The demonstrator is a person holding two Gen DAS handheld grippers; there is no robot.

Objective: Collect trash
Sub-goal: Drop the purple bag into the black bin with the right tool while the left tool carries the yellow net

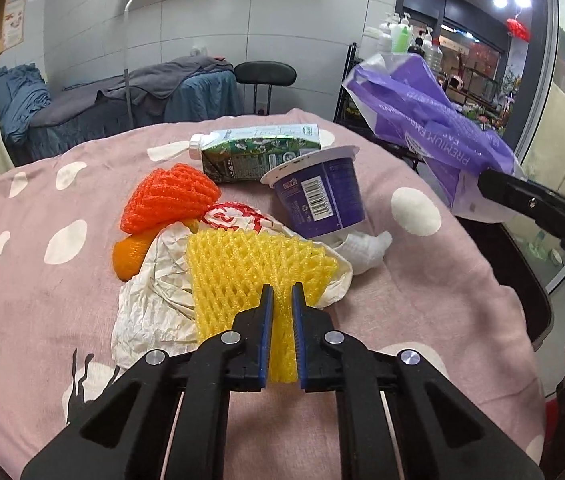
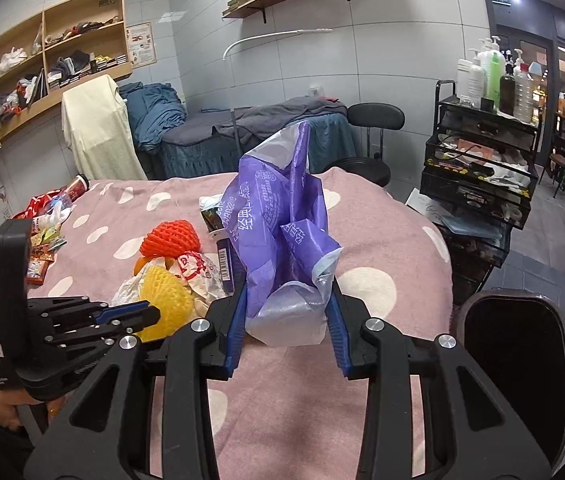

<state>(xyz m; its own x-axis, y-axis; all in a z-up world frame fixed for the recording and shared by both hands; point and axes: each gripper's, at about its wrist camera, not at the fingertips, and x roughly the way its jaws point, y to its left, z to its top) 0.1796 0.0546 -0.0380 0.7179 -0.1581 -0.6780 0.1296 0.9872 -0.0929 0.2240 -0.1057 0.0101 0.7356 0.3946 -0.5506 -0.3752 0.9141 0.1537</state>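
Left claw (image 1: pixel 281 286) is clamped on the yellow foam fruit net (image 1: pixel 250 258), lying on the white crumpled wrapper (image 1: pixel 150 300) on the pink dotted bed cover (image 1: pixel 42 300). Right claw (image 2: pixel 288 320) is clamped on the purple plastic bag (image 2: pixel 278 232), held above the cover near the dark bin (image 2: pixel 514 344). Lift net slowly w/o dragging wrapper, then bring it to the bag

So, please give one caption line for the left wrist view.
Left gripper pinches yellow foam net on dotted bedspread; purple cup behind.

Massage or beauty parlour: a draped treatment bed (image 2: pixel 282 128), black stool (image 2: pixel 376 118), trolley (image 2: pixel 478 168) loaded with pump bottles (image 2: pixel 490 68), tiled walls, wall shelves (image 2: pixel 54 52) of linens, glass shopfront at right
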